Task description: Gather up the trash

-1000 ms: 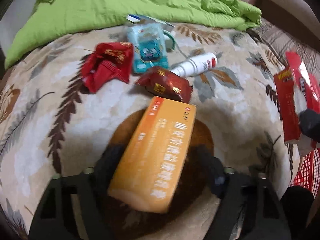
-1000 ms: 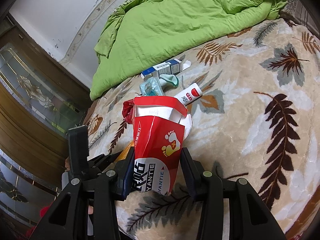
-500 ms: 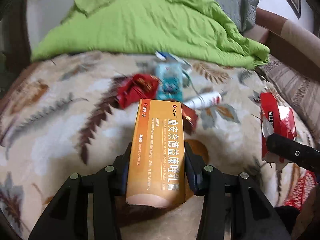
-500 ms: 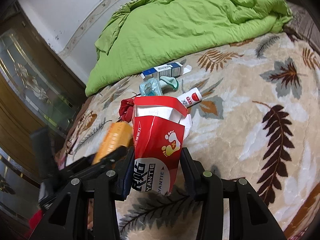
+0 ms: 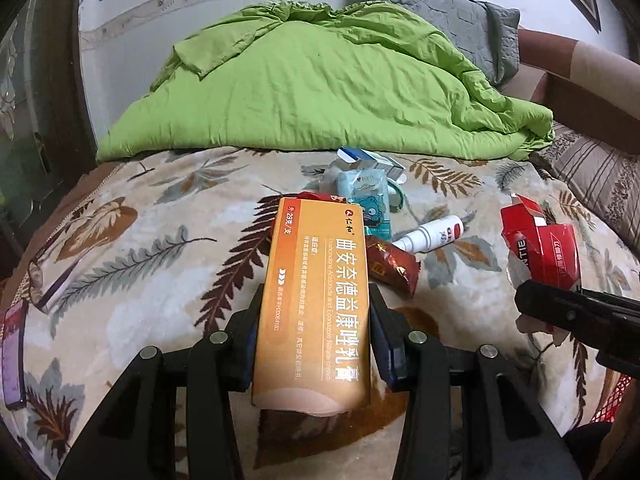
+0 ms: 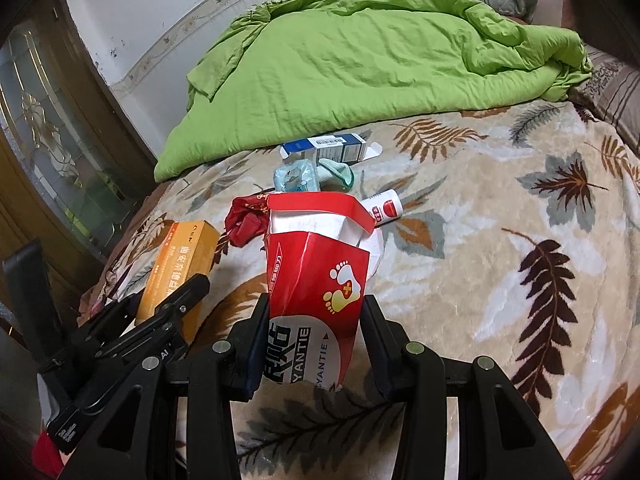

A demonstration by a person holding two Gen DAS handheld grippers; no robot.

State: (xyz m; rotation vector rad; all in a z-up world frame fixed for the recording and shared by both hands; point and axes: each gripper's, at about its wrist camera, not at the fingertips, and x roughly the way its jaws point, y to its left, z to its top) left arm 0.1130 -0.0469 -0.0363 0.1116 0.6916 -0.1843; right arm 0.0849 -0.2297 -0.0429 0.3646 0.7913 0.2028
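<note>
My left gripper [image 5: 314,300] is shut on a long orange medicine box [image 5: 316,292], held above the leaf-patterned blanket [image 5: 140,248]. My right gripper [image 6: 314,308] is shut on a torn red carton [image 6: 316,280] with a foot logo. On the blanket behind lie a dark red wrapper [image 5: 394,268], a white spray bottle [image 5: 432,234], a teal tissue pack [image 5: 366,200], a crumpled red bag [image 6: 246,220] and a blue-and-white box [image 6: 328,148]. The right wrist view shows the orange box [image 6: 180,268] at the left; the left wrist view shows the red carton [image 5: 544,248] at the right.
A rumpled green quilt [image 5: 312,88] covers the far half of the bed, with a grey pillow [image 5: 460,24] behind it. Glasses [image 5: 44,280] and a phone [image 5: 12,352] lie at the blanket's left edge. A red mesh basket [image 5: 616,400] shows at the lower right.
My left gripper closed on the orange box and lifted it off the blanket, tilting up so more of the quilt and wall shows. The right gripper kept its hold on the red carton.
</note>
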